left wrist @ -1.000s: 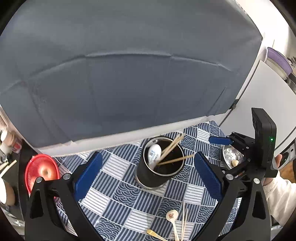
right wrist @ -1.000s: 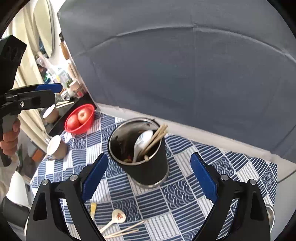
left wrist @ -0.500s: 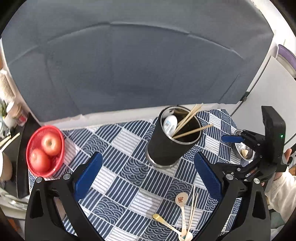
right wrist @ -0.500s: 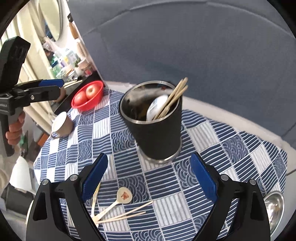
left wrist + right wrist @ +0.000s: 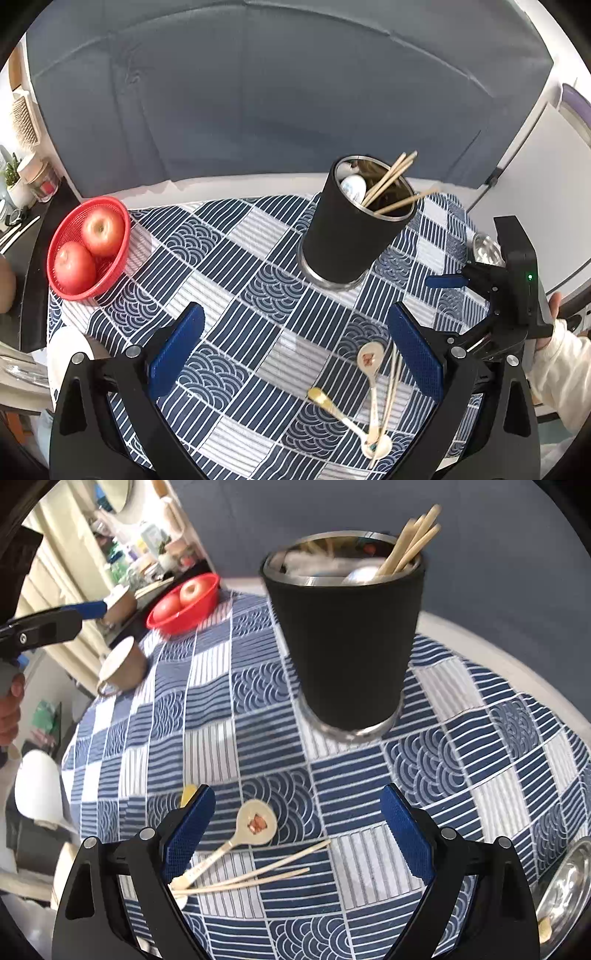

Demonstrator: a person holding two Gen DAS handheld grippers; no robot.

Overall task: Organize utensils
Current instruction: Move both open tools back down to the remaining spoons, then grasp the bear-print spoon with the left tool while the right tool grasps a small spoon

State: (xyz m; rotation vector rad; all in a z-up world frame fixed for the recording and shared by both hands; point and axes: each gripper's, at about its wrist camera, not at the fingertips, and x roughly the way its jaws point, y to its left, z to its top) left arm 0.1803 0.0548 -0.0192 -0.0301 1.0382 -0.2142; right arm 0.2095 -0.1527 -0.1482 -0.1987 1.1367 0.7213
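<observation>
Both tongs hang released over the checked cloth (image 5: 236, 258), grasping nothing. Ahead of the left tongs (image 5: 295, 350), toward their right finger, stands the black holder (image 5: 351, 236), upright, with chopsticks (image 5: 391, 177) and a white spoon (image 5: 352, 186) leaning inside. Just inside that right finger lie a loose spoon (image 5: 369, 363), a yellow-tipped spoon (image 5: 332, 406) and loose chopsticks (image 5: 393, 380), crossing at their near ends. Far left of the left finger sits a red basket (image 5: 122, 236) holding two apples (image 5: 101, 230). Between the fingers of the right tongs (image 5: 295, 834) lie the same spoon and chopsticks, nearer the left finger; the holder stands straight ahead. A cup (image 5: 122, 664) lies tipped far left, and a steel bowl (image 5: 569, 882) sits at the right edge
</observation>
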